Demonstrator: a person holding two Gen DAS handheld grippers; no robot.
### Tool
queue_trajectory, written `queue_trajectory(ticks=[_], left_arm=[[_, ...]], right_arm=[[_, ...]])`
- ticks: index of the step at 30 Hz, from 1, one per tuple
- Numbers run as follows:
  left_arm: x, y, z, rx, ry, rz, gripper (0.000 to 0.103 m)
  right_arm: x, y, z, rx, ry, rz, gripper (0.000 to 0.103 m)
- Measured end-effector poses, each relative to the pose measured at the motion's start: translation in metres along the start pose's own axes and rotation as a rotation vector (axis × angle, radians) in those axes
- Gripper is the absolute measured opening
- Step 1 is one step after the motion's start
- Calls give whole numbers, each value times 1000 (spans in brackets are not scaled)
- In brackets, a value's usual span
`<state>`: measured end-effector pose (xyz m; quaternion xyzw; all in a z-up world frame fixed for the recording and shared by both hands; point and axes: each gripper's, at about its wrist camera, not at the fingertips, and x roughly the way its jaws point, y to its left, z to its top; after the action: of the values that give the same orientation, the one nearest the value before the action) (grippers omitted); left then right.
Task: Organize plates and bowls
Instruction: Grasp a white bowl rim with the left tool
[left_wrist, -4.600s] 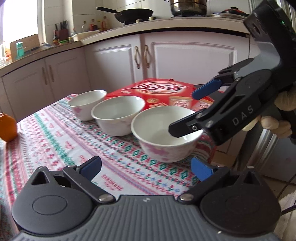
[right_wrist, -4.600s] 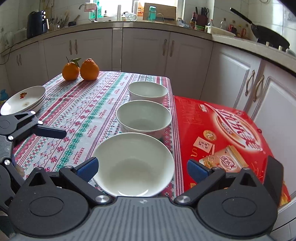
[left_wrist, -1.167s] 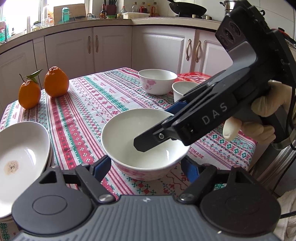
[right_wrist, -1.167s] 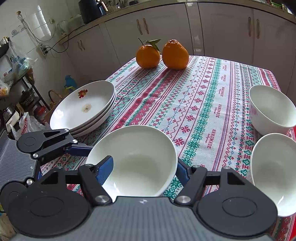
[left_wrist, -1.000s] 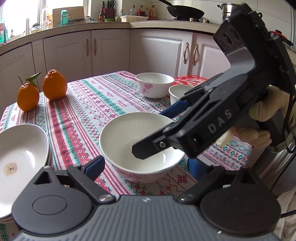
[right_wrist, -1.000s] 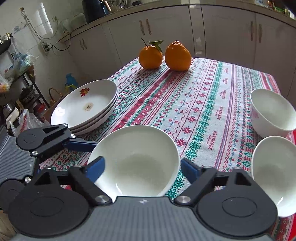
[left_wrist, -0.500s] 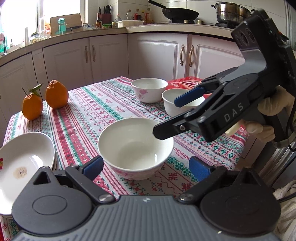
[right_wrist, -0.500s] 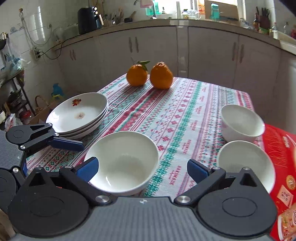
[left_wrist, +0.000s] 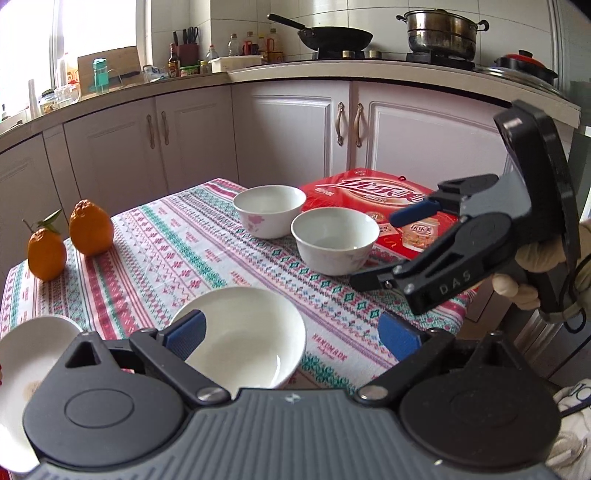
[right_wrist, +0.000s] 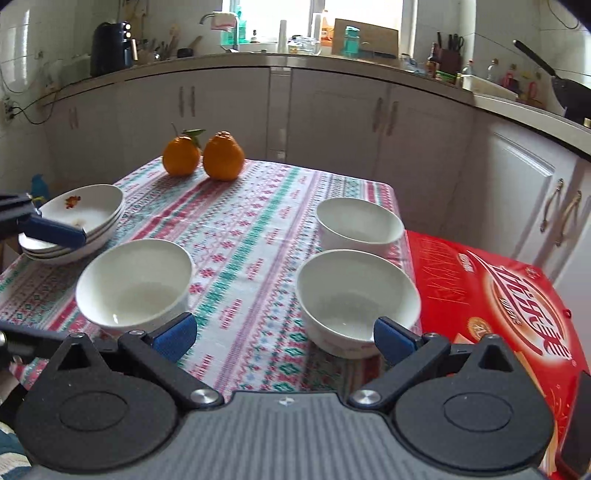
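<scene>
From the left wrist, the left gripper (left_wrist: 291, 328) stands wide and empty, angled down over the near table edge; its jaws have just been opening, with only the rim of the near bowl (left_wrist: 243, 332) showing beside the left pad, not pinched. That bowl sits alone on the striped tablecloth (left_wrist: 177, 251), just beside the stacked plates (left_wrist: 22, 354). The middle bowl (left_wrist: 334, 240) and the far bowl (left_wrist: 267, 208) are not yet gathered, so the job looks about a third done. The right gripper (left_wrist: 384, 251), in a gloved hand (left_wrist: 535, 266), reaches toward the middle bowl. From the right wrist, the right gripper (right_wrist: 284, 332) is spread wide, holding nothing, tilted down, the middle bowl (right_wrist: 356, 295) just inside its right pad.
</scene>
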<state>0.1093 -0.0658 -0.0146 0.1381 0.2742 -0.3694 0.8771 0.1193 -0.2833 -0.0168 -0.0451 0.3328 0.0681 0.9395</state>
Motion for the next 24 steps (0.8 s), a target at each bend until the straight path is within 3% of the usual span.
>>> queue_trajectory(ticks=[9,19,24], left_arm=[[41,-9,38,55,-3,-3,101],[110,-12,71,50,59,-92,100],[142,-5,78,-17,122,-134,96]], right_arm=[[14,-19,-11,-22,16,-96,103],[37,-40,-13,-8,19,-75,103],[46,-46,-12,-6,17,-58,103]])
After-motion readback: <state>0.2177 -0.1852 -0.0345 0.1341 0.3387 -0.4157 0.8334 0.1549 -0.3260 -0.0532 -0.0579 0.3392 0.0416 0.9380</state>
